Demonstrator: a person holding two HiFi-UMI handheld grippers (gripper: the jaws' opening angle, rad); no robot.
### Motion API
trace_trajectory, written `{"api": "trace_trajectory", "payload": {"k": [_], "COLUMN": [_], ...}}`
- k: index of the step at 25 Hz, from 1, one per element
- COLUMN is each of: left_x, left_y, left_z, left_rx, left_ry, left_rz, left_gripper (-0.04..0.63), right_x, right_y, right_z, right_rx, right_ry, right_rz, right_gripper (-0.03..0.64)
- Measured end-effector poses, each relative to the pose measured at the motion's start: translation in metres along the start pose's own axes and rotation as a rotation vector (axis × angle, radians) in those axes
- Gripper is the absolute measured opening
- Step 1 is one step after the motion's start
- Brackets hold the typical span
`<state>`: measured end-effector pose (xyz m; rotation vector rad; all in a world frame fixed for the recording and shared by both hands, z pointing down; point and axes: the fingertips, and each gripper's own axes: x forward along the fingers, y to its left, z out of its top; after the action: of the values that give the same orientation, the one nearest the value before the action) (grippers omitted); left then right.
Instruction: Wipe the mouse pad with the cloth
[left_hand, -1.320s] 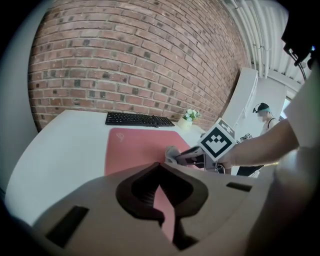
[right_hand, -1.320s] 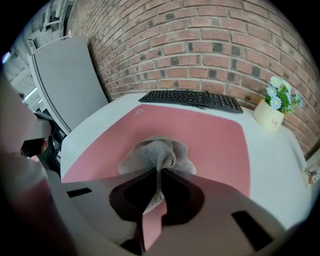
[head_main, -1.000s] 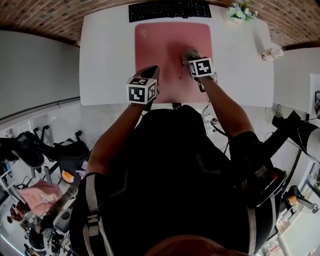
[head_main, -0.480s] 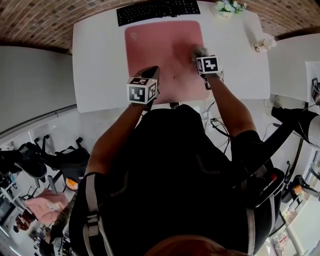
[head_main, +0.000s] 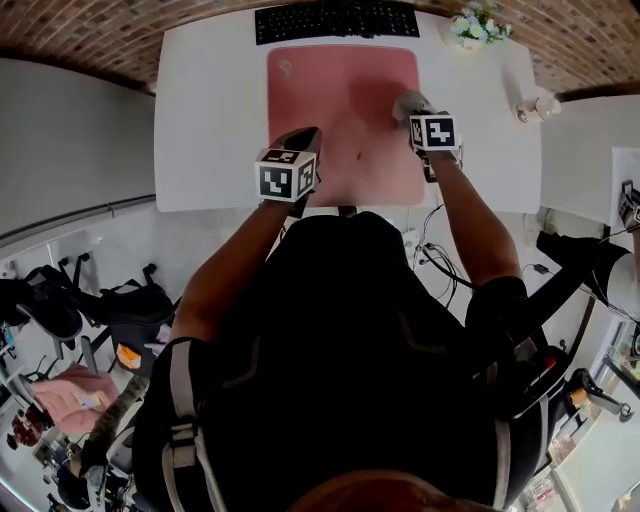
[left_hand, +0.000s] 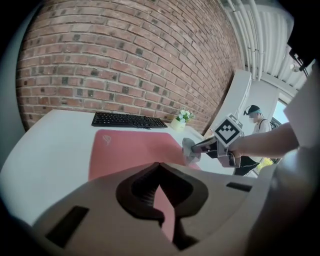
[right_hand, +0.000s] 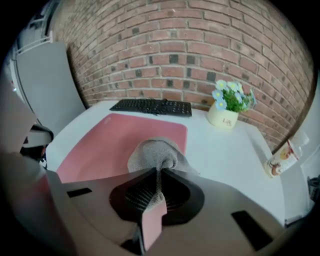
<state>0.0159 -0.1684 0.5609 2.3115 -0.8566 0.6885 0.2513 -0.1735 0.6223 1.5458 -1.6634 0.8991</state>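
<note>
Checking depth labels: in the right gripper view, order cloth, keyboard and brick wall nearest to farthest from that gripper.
1. cloth, held by the right gripper.
2. keyboard, ahead, past the mouse pad.
3. brick wall, behind the desk.

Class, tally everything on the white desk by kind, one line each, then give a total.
keyboard: 1
mouse pad: 1
cloth: 1
potted flowers: 1
small container: 1
Total: 5
</note>
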Motion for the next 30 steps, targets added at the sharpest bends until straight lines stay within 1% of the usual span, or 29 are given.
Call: {"api": "trace_trajectory", "payload": {"k": [4,9,12,14,19,23,25,27,30], "left_x": [-0.011,-0.029,-0.043,-0.052,-0.072,-0.086,-0.088,-0.087,-0.096], "left_y": [0.012,0.036,0.059,0.075,0.107,0.133,0.142,0.146,0.154], "left_z": [0.0,0.003,0.008,0.012,0.019,0.01,0.005,0.003,-0.003], "left_rx": [-0.022,-0.069,-0.109,-0.122,-0.163,-0.19,-0.224,-0.252,-0.263], "left_ry": [-0.019,-0.057,-0.09,-0.104,-0.15,-0.131,-0.122,-0.124,-0.114], "left_rz": [0.021,0.077,0.133,0.179,0.256,0.342,0.362,0.364,0.394], "left_gripper": [0.0,0.0,-0.001,-0.002,-0.001,0.0,-0.001,-0.001,0.0], "right_x": [-0.019,-0.03,-0.024,-0.015,0.008,0.041,0.057,0.072,0.094], "right_y": [0.034,0.093,0.134,0.163,0.225,0.276,0.294,0.301,0.308], "right_z": [0.056,0.118,0.139,0.149,0.169,0.165,0.163,0.163,0.154], "right_rx": [-0.087,-0.165,-0.231,-0.273,-0.317,-0.387,-0.396,-0.405,-0.422], "right_ry": [-0.093,-0.186,-0.197,-0.195,-0.228,-0.18,-0.171,-0.167,-0.124], "right_rz": [0.081,0.196,0.266,0.307,0.406,0.472,0.507,0.518,0.498], "right_gripper": [0.032,0.032,0.032,0.032,0.032,0.032,0.032,0.032,0.032]}}
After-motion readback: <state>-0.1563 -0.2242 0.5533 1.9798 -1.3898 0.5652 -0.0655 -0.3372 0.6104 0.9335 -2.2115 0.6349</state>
